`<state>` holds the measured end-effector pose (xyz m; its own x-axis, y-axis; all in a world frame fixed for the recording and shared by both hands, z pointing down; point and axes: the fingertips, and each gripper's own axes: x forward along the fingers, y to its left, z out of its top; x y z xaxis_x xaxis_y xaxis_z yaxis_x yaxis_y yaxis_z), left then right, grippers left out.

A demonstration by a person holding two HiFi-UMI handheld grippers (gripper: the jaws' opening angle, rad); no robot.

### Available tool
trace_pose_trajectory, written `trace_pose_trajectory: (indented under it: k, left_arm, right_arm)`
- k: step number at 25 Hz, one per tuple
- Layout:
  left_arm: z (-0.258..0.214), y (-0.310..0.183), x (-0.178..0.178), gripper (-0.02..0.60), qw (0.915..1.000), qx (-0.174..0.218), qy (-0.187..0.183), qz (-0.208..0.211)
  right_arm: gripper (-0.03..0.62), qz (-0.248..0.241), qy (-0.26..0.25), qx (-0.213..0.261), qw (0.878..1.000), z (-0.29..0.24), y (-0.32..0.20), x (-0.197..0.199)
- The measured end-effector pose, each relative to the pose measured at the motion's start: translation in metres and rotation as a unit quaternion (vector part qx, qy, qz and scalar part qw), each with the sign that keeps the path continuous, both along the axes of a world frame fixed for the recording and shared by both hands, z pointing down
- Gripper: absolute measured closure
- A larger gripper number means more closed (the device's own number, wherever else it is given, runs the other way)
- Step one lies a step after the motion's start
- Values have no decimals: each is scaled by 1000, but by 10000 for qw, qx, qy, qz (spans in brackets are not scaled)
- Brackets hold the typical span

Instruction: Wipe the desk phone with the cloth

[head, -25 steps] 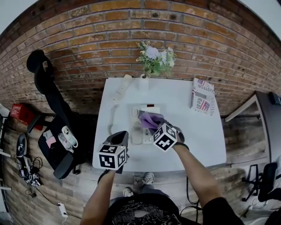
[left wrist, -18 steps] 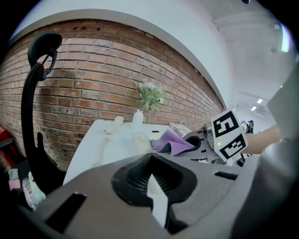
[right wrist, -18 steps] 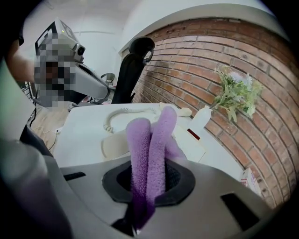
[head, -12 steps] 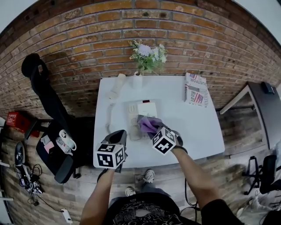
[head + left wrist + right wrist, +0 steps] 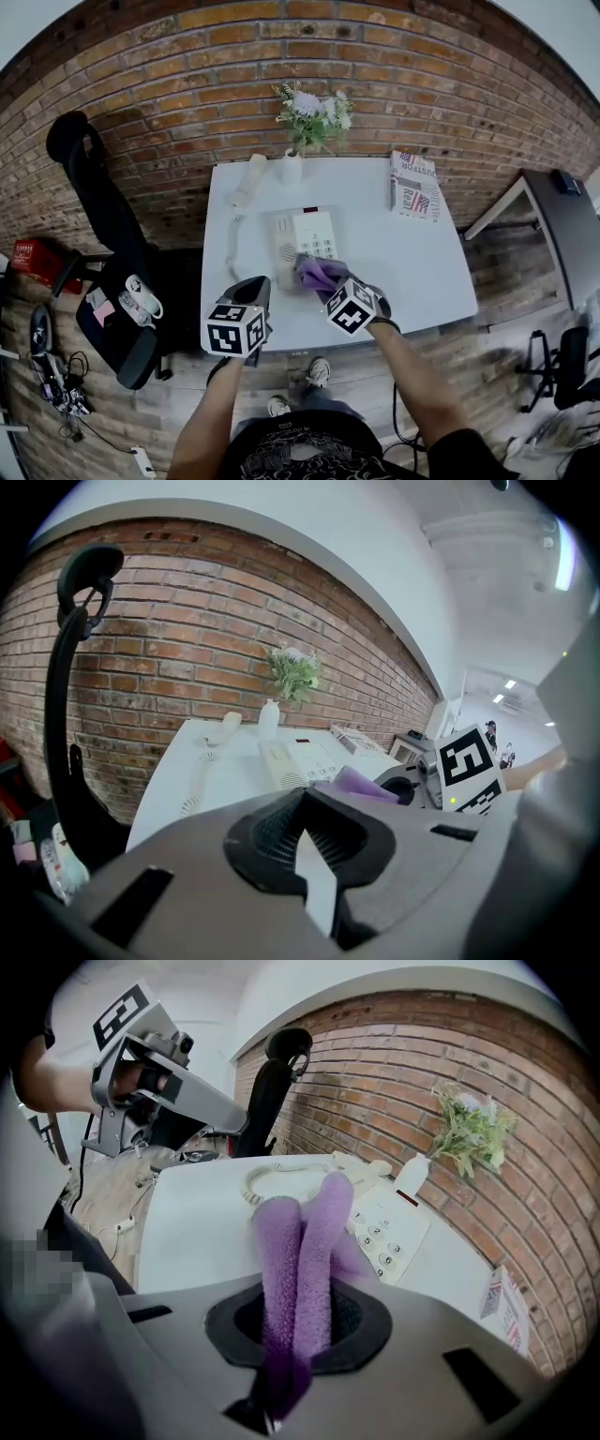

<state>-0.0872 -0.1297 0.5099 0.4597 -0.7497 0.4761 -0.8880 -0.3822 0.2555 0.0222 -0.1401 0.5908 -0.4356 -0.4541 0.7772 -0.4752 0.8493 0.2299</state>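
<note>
The white desk phone (image 5: 305, 234) lies on the white table (image 5: 412, 272), its handset (image 5: 249, 180) off the cradle at the far left, with the coiled cord (image 5: 233, 246) running back. My right gripper (image 5: 332, 285) is shut on a purple cloth (image 5: 317, 272), which rests on the phone's near right corner. In the right gripper view the cloth (image 5: 307, 1241) stands folded between the jaws and hides the fingertips, with the keypad (image 5: 389, 1230) just beyond. My left gripper (image 5: 254, 285) hovers shut and empty at the table's front left edge. Its pads (image 5: 281, 832) meet at the tip.
A small white vase of flowers (image 5: 293, 167) stands at the table's back edge. A printed magazine (image 5: 412, 186) lies at the back right. A black office chair (image 5: 98, 206) with bags is left of the table, and a grey desk (image 5: 553, 220) is to the right.
My right gripper has drawn the purple cloth toward me, from the middle of the phone down to its near right corner, uncovering the keypad. The left gripper has stayed at the front edge.
</note>
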Motion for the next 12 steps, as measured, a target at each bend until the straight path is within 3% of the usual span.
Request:
trace_pose_trajectory:
  k: [12]
  left_arm:
    - [5,12,3,575,10000,-47,36,29]
  right_arm:
    - [549,5,11,-35,10000,4,25,4]
